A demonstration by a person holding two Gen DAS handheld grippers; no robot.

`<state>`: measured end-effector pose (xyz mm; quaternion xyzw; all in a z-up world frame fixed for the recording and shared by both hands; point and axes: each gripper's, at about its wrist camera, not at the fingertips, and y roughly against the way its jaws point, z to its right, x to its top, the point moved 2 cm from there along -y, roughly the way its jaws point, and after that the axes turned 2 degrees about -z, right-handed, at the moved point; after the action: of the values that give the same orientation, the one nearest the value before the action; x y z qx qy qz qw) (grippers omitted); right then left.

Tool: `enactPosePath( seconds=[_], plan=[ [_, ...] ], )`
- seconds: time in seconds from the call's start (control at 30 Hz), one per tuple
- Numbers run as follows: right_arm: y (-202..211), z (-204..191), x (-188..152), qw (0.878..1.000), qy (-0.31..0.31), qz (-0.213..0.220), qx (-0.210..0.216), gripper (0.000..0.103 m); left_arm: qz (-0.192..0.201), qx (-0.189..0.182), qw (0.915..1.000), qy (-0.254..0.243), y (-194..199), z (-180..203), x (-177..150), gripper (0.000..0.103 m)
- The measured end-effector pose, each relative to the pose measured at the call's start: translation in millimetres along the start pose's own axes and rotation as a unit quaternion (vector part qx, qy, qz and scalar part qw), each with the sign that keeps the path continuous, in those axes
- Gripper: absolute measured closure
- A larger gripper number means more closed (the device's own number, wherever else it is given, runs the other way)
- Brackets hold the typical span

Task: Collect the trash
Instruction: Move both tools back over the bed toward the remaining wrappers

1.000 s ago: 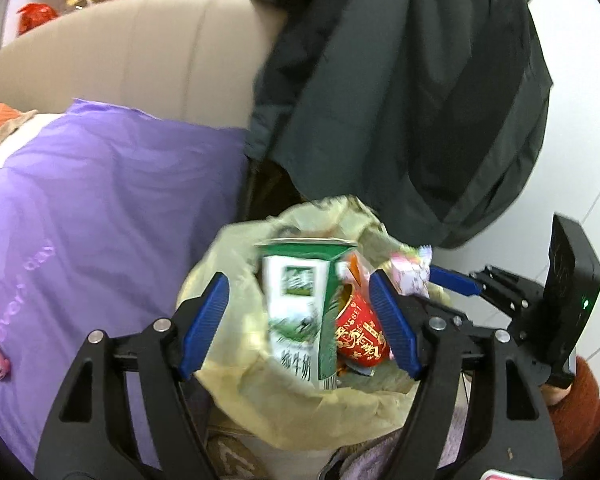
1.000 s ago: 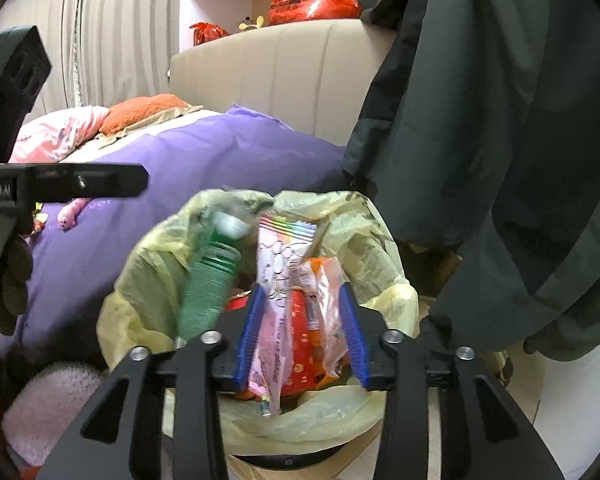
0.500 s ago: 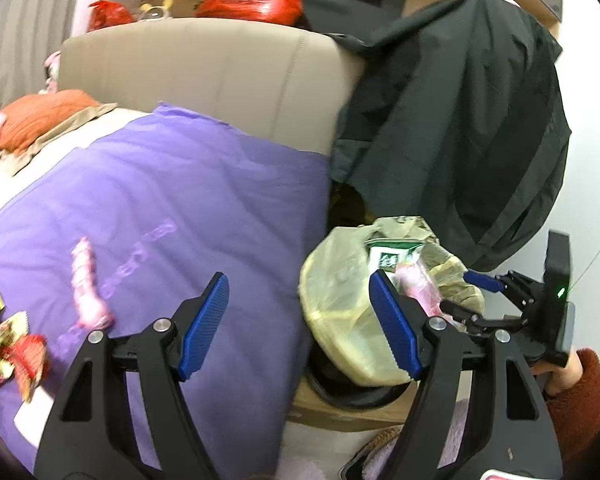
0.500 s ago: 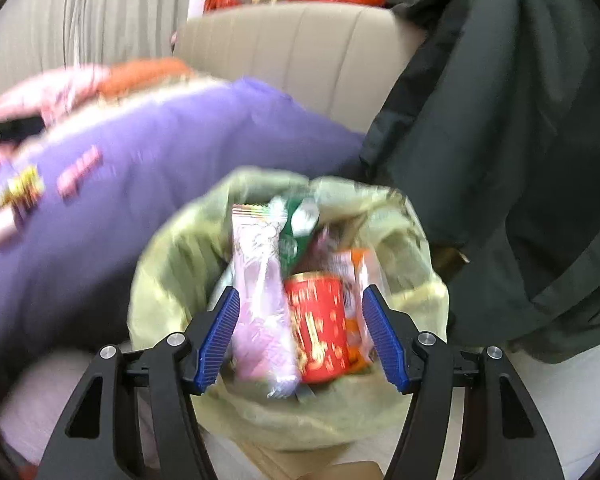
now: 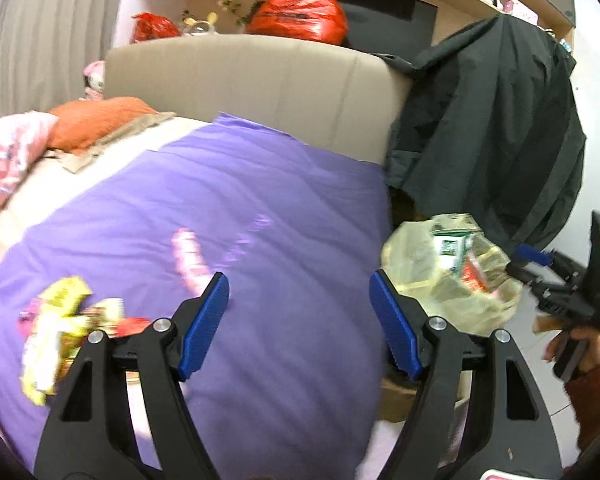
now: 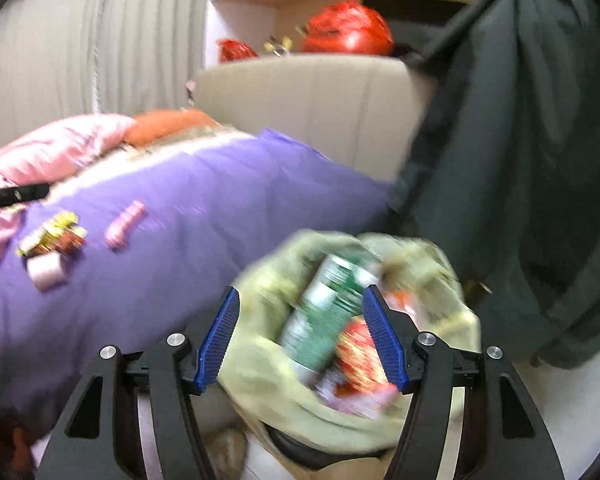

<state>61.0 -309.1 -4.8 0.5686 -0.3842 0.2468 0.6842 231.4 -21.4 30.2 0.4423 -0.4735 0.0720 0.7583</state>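
Note:
A trash bin lined with a pale yellow bag [image 5: 424, 280] stands beside the bed, holding a green and white carton [image 5: 448, 246] and red packaging. In the right wrist view the bag [image 6: 268, 364] and carton [image 6: 324, 312] are blurred, just beyond my open, empty right gripper [image 6: 300, 332]. My left gripper [image 5: 300, 320] is open and empty over the purple blanket [image 5: 220, 200]. Yellow and red wrappers [image 5: 60, 324] lie on the blanket to its left, a pink wrapper [image 5: 188, 256] ahead. The right gripper [image 5: 548, 276] shows at the bin's right.
A dark jacket [image 5: 488, 132] hangs over the bin at the right. A beige headboard [image 5: 252, 88] stands behind the bed, with red bags [image 5: 300, 16] on top. Orange and pink pillows [image 5: 92, 120] lie at the far left. A pink roll [image 6: 46, 272] lies by the wrappers.
My left gripper has swung left from above the bin to over the blanket. My right gripper opened, dropped the pink wrapper into the bin and pulled back.

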Motion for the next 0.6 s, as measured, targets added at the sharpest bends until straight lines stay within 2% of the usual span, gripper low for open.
enactPosePath(
  seconds=[0.17,0.37,0.47,0.6],
  plan=[
    [-11,-55,17,0.998,0.023,-0.003,0.065,0.043,0.005,0.064,0.9977,0.023,29,-72,-14,0.034],
    [-28,-121,26,0.992,0.057,-0.005,0.111,0.043,0.018,0.127,0.9852,0.113,53,-177,-29,0.034],
    [-38,-149,24,0.989,0.065,-0.023,0.133,0.043,0.009,0.133,0.9833,0.124,50,-205,-35,0.033],
    [-52,-188,24,0.987,0.089,-0.035,0.133,0.043,-0.011,0.119,0.9823,0.144,40,-233,-52,0.032]
  ],
)
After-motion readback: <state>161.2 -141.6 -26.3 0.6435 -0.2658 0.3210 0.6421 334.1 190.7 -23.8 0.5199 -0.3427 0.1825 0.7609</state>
